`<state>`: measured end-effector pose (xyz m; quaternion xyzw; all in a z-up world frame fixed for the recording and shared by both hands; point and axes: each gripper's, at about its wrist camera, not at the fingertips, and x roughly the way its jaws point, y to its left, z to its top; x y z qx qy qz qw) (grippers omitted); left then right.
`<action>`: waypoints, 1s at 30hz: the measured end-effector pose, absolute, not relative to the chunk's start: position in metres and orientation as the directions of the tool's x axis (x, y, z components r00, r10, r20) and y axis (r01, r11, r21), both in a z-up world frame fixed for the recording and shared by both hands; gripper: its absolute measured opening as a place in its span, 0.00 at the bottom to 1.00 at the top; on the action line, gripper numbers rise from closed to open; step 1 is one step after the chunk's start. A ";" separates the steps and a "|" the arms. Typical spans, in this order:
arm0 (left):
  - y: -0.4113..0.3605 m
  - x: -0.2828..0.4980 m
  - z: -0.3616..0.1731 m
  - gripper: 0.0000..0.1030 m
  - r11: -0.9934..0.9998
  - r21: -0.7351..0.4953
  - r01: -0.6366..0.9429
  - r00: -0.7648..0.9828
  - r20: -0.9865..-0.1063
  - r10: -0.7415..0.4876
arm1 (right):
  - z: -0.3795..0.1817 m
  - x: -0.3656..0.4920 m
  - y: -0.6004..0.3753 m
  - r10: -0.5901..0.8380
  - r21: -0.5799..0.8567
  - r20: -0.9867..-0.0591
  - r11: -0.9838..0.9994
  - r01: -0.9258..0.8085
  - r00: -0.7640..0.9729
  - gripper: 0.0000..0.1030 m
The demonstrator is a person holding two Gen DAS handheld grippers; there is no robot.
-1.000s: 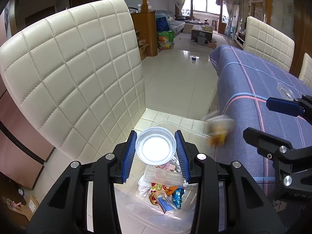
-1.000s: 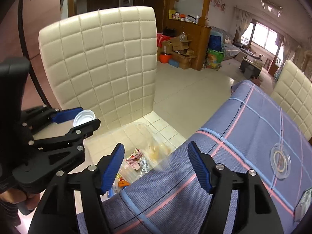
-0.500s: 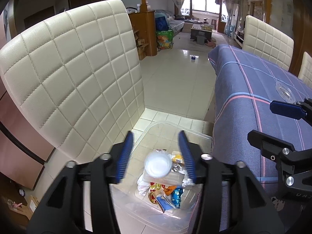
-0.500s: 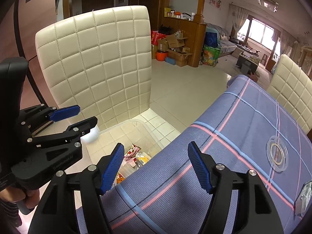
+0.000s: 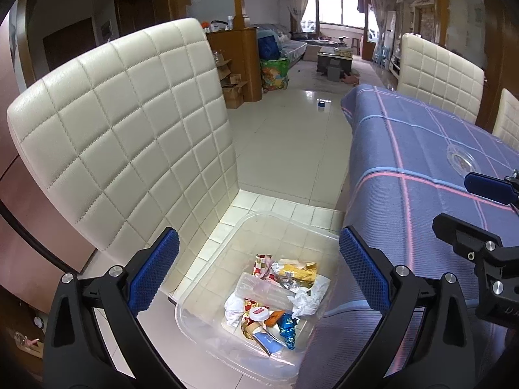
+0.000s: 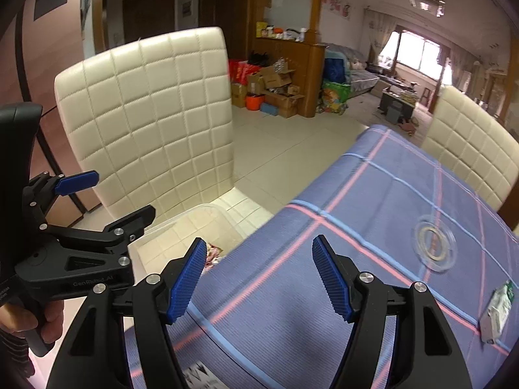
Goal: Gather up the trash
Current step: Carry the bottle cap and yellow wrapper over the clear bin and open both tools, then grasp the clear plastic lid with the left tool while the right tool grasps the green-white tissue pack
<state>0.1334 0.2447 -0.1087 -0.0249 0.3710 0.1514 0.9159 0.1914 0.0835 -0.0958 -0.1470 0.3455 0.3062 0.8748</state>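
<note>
A: What's hard to make out around the clear bin?
B: From the left wrist view its near corner is cut off behind the left gripper, and its right side slips under the hanging edge of the plaid tablecloth. From the right wrist view only its far rim and a scrap of wrapper show; the rest is hidden by the cloth and the gripper arms.
A: And the trash?
B: A heap of wrappers lies in the bin's near right part. On top is a crushed clear plastic tray, its long axis running across the bin from left to right. A small white cup sits just in front of it, mouth up. Labels are too small to read.
A: The fingers?
B: The left ones have just been opening and stand spread wide above the bin, nothing between them. The right gripper is over the tabletop beside the bin, fingers apart and empty.
A: Anything left on the tabletop?
B: A flat clear disc, and a white packet cut off at the picture's edge, both well away from the bin.
</note>
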 end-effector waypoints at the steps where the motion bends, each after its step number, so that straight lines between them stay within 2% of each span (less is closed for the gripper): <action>1: 0.240 0.134 -0.106 0.96 0.954 0.070 -0.292 0.682 -0.684 0.258 | -0.093 0.192 0.075 0.427 -0.044 -0.690 0.781 -0.623 0.584 0.64; 12: 0.157 0.160 -0.087 0.96 0.988 0.057 -0.146 0.715 -0.684 0.145 | -0.087 0.202 -0.040 0.276 -0.049 -0.673 0.909 -0.414 0.686 0.64; 28: 0.005 0.248 -0.115 0.96 0.983 0.075 0.166 0.683 -0.728 -0.060 | -0.118 0.259 -0.188 0.062 -0.007 -0.711 0.995 -0.095 0.700 0.64; 30: -0.009 0.262 -0.120 0.96 0.979 0.089 0.184 0.676 -0.735 -0.060 | -0.122 0.271 -0.198 0.061 0.011 -0.717 0.997 -0.076 0.694 0.68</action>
